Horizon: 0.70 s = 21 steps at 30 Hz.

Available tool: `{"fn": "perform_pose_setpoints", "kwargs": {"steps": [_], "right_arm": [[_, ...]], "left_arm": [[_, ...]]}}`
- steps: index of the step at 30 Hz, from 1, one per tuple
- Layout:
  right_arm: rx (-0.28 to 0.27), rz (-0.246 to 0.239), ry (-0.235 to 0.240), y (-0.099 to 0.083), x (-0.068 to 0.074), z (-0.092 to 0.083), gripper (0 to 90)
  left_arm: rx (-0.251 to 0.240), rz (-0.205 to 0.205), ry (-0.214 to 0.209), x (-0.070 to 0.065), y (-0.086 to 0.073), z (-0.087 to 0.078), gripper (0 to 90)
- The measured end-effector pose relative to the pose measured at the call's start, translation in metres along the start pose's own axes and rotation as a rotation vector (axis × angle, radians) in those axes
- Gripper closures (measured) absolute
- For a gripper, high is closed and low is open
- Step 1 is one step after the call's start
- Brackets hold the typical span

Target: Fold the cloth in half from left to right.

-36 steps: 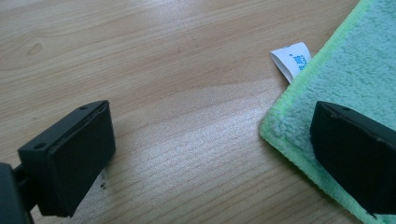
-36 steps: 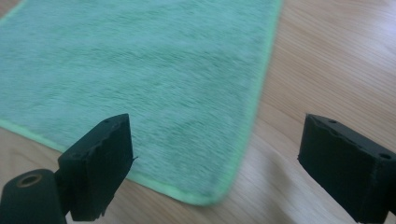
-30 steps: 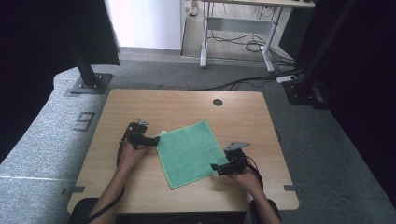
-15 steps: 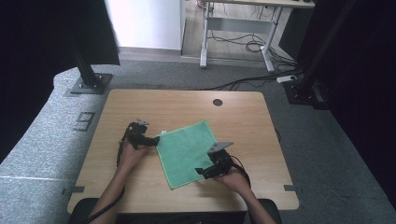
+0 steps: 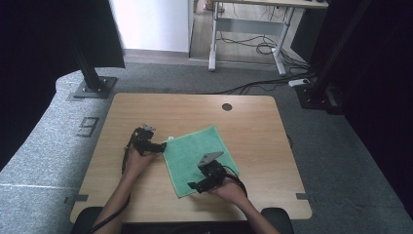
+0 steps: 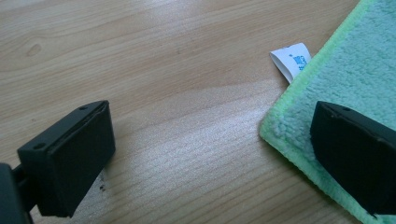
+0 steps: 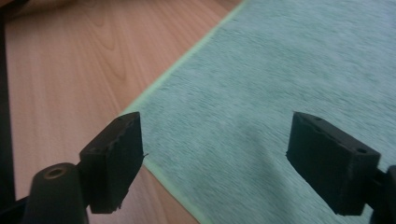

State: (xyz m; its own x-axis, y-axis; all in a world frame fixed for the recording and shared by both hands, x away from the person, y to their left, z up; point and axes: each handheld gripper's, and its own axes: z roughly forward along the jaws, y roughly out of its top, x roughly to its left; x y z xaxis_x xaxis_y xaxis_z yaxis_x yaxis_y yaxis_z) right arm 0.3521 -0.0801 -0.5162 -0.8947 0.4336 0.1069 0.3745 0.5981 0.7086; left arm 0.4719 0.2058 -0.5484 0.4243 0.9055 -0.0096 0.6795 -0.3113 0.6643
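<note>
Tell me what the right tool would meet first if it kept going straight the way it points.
Probably the green cloth: the right tool, jaws open and just narrowing with nothing gripped, points down across the cloth's near corner, with the wooden table beside it. Depth is unclear.

Worktop (image 5: pixel 146 105): light wood, rounded corners, a round dark hole (image 5: pixel 227 107) near its far edge.
Cloth (image 5: pixel 190 151): green, flat, lying askew near the middle, with a white tag (image 6: pixel 292 58).
</note>
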Motion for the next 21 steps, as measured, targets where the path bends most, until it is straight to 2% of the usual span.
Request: {"fn": "perform_pose_setpoints", "kwargs": {"steps": [11, 18, 21], "right_arm": [[0.031, -0.074, 0.083, 0.01, 0.026, 0.022, 31.0], [0.056, -0.115, 0.134, 0.012, 0.04, 0.03, 45.9], [0.073, -0.135, 0.141, 0.012, 0.045, 0.033, 50.6]], "left_arm": [[-0.001, -0.002, -0.001, 0.0, 0.0, 0.0, 0.8], [0.001, -0.002, -0.002, 0.0, 0.0, 0.0, 0.8], [0.001, 0.0, -0.004, 0.0, 0.0, 0.0, 0.8]]}}
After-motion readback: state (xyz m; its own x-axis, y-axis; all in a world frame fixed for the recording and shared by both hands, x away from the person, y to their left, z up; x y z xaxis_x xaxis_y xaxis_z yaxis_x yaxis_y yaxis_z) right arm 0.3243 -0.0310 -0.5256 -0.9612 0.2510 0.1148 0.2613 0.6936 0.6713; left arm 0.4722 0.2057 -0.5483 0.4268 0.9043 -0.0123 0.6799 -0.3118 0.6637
